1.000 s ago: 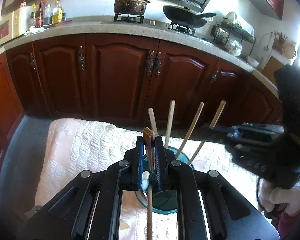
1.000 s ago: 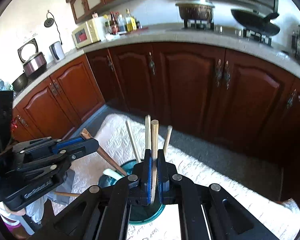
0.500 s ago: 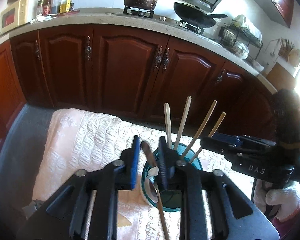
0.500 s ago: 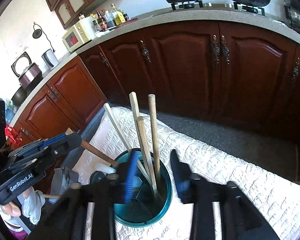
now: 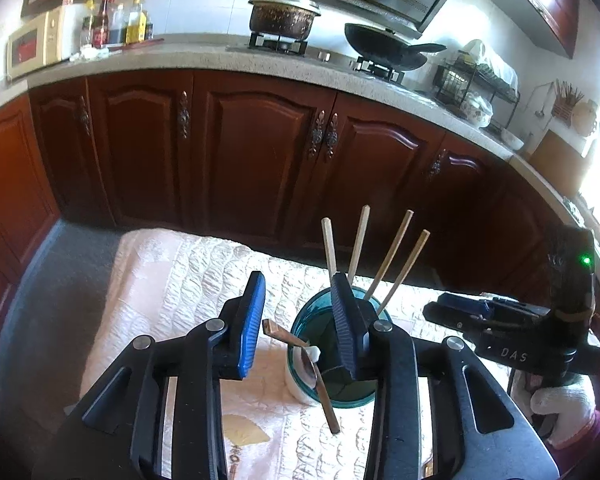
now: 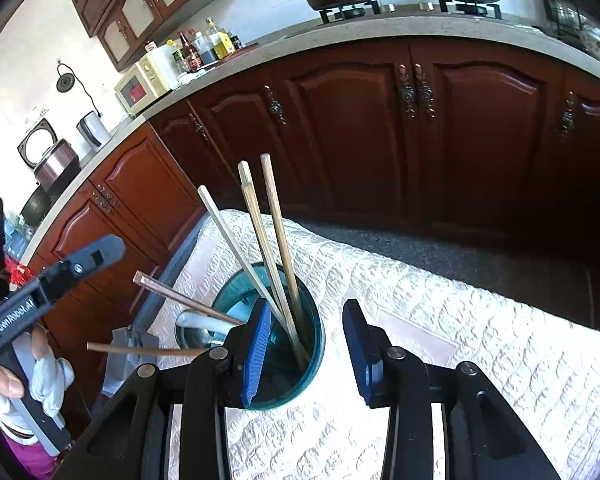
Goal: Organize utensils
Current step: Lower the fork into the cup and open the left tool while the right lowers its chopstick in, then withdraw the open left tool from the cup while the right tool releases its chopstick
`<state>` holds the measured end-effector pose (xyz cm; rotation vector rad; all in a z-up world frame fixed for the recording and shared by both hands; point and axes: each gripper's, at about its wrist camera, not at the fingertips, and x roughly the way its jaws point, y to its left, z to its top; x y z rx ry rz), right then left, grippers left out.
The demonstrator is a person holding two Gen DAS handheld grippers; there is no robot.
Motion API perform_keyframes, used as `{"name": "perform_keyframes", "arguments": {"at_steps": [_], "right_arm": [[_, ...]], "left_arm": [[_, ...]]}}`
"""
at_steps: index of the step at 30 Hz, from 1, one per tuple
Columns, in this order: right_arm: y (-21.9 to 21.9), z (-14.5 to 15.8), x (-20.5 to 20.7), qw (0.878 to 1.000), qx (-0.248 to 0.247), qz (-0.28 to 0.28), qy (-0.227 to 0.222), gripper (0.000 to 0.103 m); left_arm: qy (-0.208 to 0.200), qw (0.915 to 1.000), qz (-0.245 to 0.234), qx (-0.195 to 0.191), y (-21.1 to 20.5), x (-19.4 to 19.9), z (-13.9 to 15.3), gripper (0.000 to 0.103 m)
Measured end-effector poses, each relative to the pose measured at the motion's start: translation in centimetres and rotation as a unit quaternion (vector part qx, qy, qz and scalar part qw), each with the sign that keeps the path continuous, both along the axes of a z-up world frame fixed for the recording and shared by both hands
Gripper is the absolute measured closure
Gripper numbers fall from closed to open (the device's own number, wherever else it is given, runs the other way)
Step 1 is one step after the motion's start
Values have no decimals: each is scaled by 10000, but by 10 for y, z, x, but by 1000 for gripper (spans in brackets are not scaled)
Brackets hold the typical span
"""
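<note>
Low table under a white quilted cloth (image 6: 440, 300), standing before dark red kitchen cabinets (image 5: 260, 152).

Teal holder cup (image 6: 314, 360) upright on the cloth. Four pale chopsticks (image 6: 278, 232) stand in it, leaning against its rim, tops fanned apart – clearer in the left wrist view.

Left gripper (image 5: 300, 320): jaws apart and opening wider, blue pads clear of everything. Between them in that view lies a brown-handled utensil (image 5: 296, 344), no pad pressing on it. Its handle end juts up and left; it crosses a small white cup (image 5: 296, 384) that sits touching the teal one. In the right wrist view two brown sticks (image 6: 184, 298) angle out of that white cup toward the left gripper – whether both are the same kind of utensil, cannot tell.

Right gripper (image 6: 308, 340): jaws apart, nothing gripped. Its left pad overlaps the teal cup's rim in its own view, its right pad hangs over bare cloth beside the cup. The chopsticks stand just beyond the pads, untouched.

Gloved hands hold both gripper handles – right hand (image 5: 560, 404) at the edge of the left view, left hand (image 6: 16, 384) at the edge of the right view.
</note>
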<state>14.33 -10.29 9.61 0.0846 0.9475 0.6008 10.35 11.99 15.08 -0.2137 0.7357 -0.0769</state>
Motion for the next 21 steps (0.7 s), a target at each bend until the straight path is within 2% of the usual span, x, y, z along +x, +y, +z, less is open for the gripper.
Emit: {"name": "perform_keyframes", "arguments": {"at_steps": [12, 21], "right_arm": [[-8, 1, -38, 9997, -101, -130, -165, 67], [-14, -2, -62, 9994, -140, -250, -178, 67]], "left_arm": [[-345, 9981, -42, 507, -25, -39, 12, 65], [-321, 9970, -157, 693, -42, -60, 6, 65]]}}
